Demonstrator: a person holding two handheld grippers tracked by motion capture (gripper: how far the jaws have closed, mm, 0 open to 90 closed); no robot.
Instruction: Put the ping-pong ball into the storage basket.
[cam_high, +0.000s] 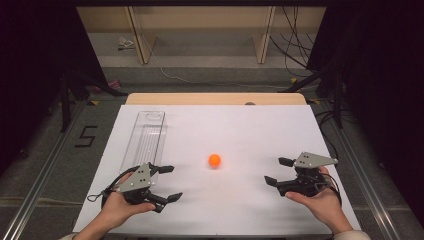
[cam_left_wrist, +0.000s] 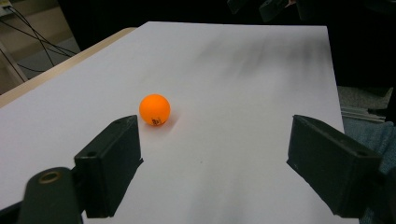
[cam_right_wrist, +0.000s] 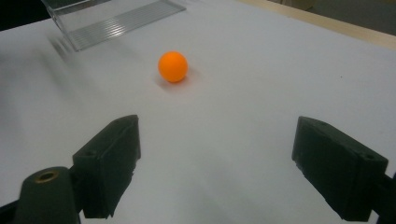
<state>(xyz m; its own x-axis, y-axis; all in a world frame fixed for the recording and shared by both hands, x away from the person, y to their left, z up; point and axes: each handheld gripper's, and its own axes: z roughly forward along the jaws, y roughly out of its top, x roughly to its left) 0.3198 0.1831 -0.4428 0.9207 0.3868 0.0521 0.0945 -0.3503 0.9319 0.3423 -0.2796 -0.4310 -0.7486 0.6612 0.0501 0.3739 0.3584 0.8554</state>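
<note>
An orange ball (cam_high: 214, 160) with a small dark print, too small to read, lies mid-counter between both grippers. The left gripper (cam_high: 169, 182) and right gripper (cam_high: 278, 171) hold nothing, jaws spread wide. A "5" (cam_high: 86, 136) is taped on the floor at left.

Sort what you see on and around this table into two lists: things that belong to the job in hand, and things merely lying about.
Belongs to the job:
- orange ball, lying free on the white table
- left hand-held gripper, open
- right hand-held gripper, open
- clear plastic tray, probably

Lying about:
- cables on the floor
- wooden shelf frame behind
- floor mark "5"
</note>
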